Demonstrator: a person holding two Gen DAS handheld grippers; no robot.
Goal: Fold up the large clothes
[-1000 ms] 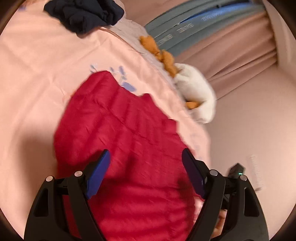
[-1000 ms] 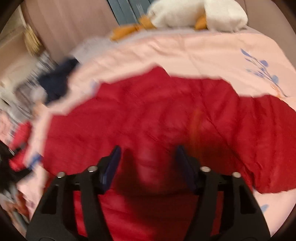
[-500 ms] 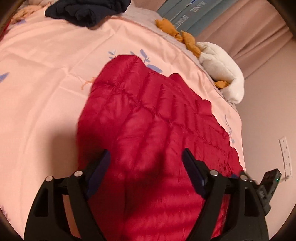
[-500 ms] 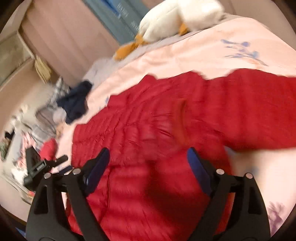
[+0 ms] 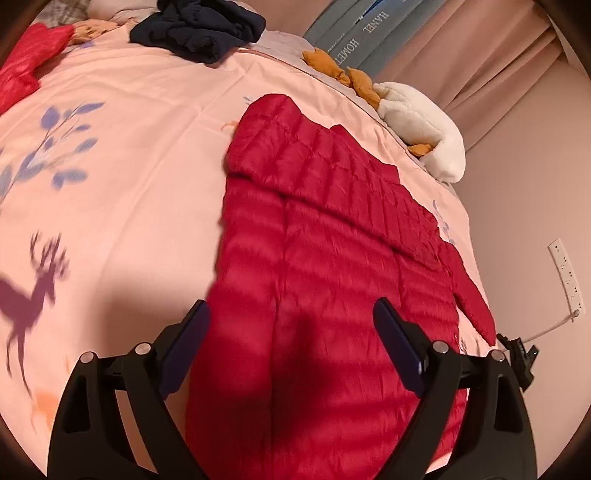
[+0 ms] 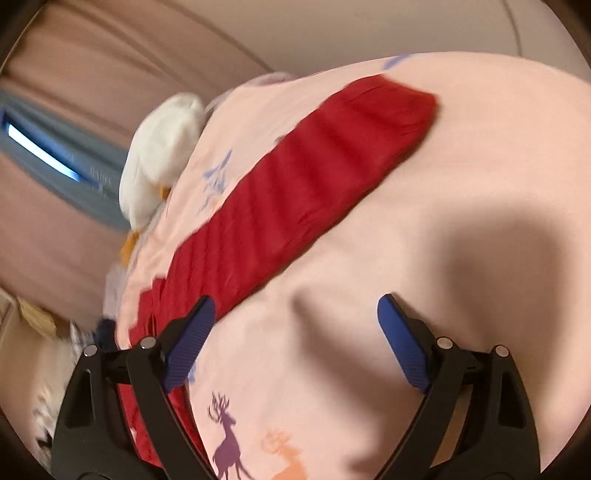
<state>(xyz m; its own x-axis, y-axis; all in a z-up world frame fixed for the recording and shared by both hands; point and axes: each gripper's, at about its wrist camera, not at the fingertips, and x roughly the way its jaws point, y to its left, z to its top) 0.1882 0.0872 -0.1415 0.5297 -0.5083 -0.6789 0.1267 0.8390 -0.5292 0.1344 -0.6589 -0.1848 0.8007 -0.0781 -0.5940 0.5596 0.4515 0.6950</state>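
Note:
A red quilted down jacket (image 5: 332,266) lies spread flat on the pink bedsheet (image 5: 129,166), one sleeve folded across its upper part. My left gripper (image 5: 291,332) is open and empty, held above the jacket's lower half. In the right wrist view the jacket's outstretched red sleeve (image 6: 314,177) runs diagonally across the sheet. My right gripper (image 6: 295,332) is open and empty over bare pink sheet (image 6: 461,221), just right of the sleeve.
A dark navy garment (image 5: 199,29) and a red one (image 5: 22,62) lie at the bed's far side. A white plush toy with orange parts (image 5: 421,122) sits at the bed's edge by the curtains, and shows in the right view (image 6: 162,155). A wall socket strip (image 5: 565,273) is at right.
The left gripper has drawn back, so more of the jacket and sheet show. The right gripper has swung right, off the jacket body to the outstretched sleeve and bare sheet. Both stay open.

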